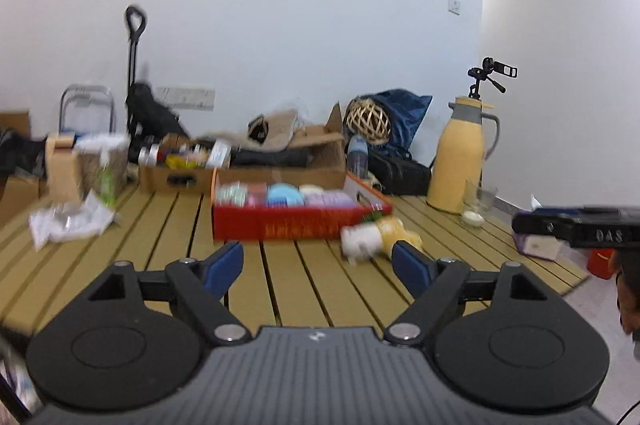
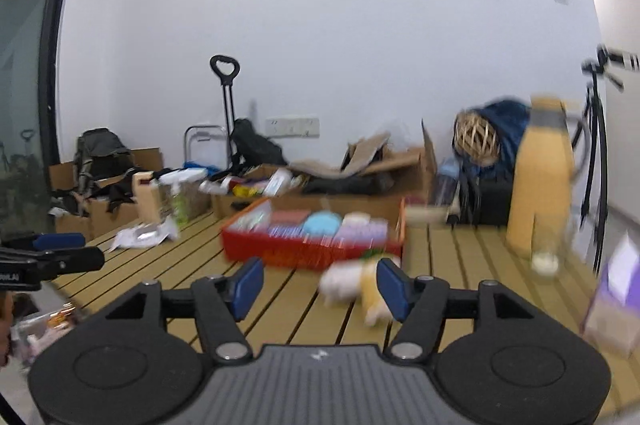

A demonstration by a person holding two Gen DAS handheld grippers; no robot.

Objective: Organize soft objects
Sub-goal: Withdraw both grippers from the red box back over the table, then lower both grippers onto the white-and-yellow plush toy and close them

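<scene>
White-and-yellow plush toy [image 1: 376, 235], blurred, lying on slatted surface [image 1: 304, 289] just before red tray [image 1: 288, 221] of pastel soft items. Yellow jug [image 1: 460, 161] and glass [image 1: 478, 203] to right. Left gripper [image 1: 318, 257] and right gripper [image 2: 320, 283]: jaws apart, empty.

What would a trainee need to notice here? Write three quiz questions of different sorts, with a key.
1. True or false: the left tongs hold the plush toy.
2. Multiple choice: the plush toy lies A) inside the red box, B) on the slatted table just in front of the box's right corner, C) beside the yellow jug.
3. Fill in: the round item in the red box is coloured ____.

Key:
1. False; both the left tongs and the right tongs are open and empty.
2. B.
3. Blue.
</scene>
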